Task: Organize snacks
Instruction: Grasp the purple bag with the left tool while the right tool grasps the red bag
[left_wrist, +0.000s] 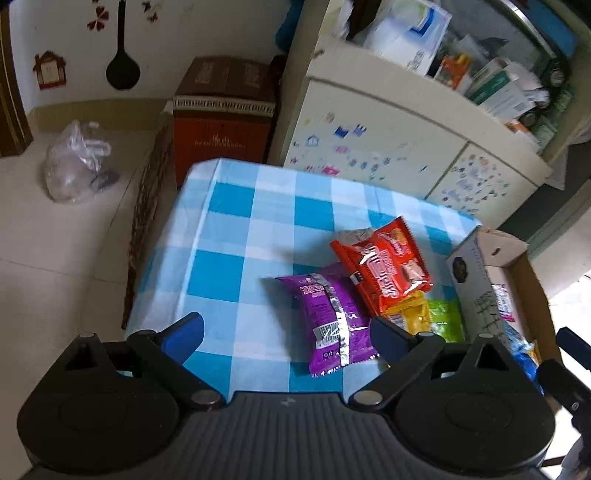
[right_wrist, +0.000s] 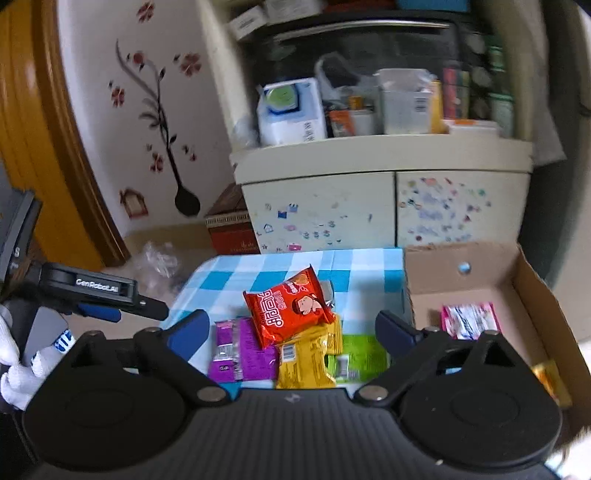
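Both claws, left claw (left_wrist: 286, 330) and right claw (right_wrist: 291, 332), spread apart, empty; left claw side reads "GenRobot.AI".

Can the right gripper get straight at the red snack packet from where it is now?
Probably yes. The right gripper is open and empty, and the red snack packet lies on top of the pile, overlapping the purple packet and yellow packet, with nothing covering it.

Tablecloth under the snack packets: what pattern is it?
Blue-and-white checks on the tablecloth, clearest in the left wrist view.
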